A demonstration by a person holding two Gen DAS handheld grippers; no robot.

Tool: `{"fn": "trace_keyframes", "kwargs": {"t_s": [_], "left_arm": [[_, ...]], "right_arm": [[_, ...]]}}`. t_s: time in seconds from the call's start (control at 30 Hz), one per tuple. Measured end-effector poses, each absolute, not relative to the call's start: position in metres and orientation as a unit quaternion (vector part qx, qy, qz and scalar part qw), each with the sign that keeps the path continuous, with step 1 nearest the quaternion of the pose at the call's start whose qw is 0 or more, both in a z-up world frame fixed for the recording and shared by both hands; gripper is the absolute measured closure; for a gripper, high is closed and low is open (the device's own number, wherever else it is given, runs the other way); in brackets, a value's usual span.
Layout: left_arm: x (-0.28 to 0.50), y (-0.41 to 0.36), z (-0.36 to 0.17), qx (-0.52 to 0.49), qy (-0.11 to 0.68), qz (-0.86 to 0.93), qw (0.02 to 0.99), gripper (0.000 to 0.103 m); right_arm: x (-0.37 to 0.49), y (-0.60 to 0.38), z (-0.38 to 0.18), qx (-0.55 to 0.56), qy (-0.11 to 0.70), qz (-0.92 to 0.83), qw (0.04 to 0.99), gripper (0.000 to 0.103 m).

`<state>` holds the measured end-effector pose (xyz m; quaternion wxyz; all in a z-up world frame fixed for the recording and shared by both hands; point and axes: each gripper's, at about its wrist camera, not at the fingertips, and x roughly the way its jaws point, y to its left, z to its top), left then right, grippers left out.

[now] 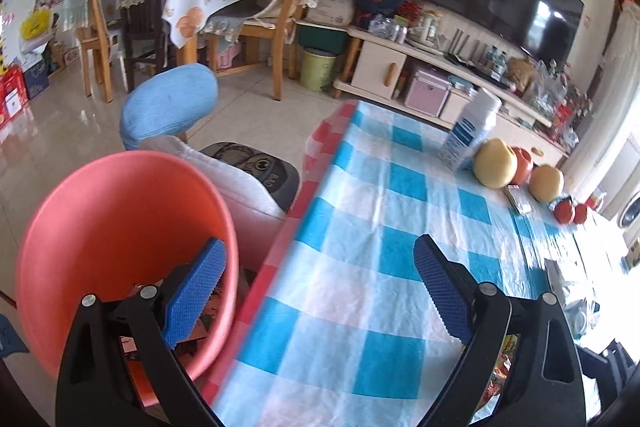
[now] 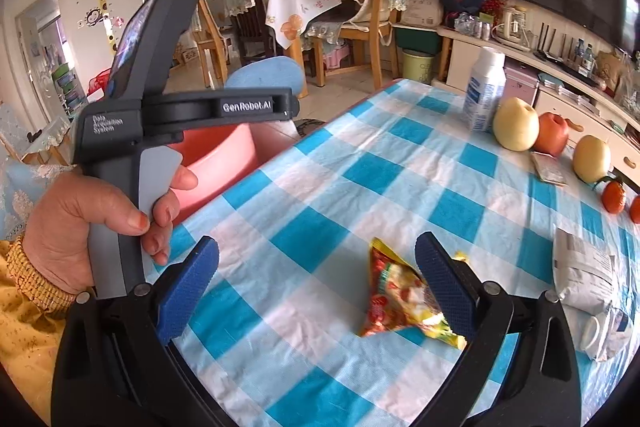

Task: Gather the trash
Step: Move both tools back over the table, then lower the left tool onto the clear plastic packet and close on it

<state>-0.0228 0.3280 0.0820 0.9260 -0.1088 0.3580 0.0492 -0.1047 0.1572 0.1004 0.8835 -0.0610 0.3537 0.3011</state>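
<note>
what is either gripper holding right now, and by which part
Nothing. The right gripper is open, with the snack wrapper lying on the table beside its right finger, ungripped. The left gripper is open and empty too.

Thin blue-and-white checked tablecloth [image 2: 360,187], creased, faintly shiny like plastic sheet. Snack wrapper [image 2: 400,299] of crinkled glossy foil. Orange bin [image 1: 120,227] of smooth matt plastic. Blue pads [image 2: 188,291] of the right gripper [image 2: 316,287] finely ribbed and rubbery, on matt black plastic arms with small metal pins. White bottle [image 2: 484,91] smooth, paper-labelled. Pale floor tiles [image 1: 60,131] polished, reflective. Chairs [image 1: 288,23] of varnished wood.
</note>
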Motion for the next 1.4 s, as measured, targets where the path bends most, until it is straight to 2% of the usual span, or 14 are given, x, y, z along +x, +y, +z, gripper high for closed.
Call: {"fn": "trace_keyframes", "kwargs": {"t_s": [0.9, 1.4], "left_arm": [[-0.013, 0.253, 0.067, -0.04, 0.358, -0.014, 0.933, 0.009], [-0.001, 0.18, 0.093, -0.02, 0.333, -0.115, 0.936, 0.009]], "right_arm": [[-0.106, 0.05, 0.109, -0.02, 0.331, 0.254, 0.909, 0.004], [-0.073, -0.125, 0.111, 0.12, 0.315, 0.093, 0.937, 0.004]]}}
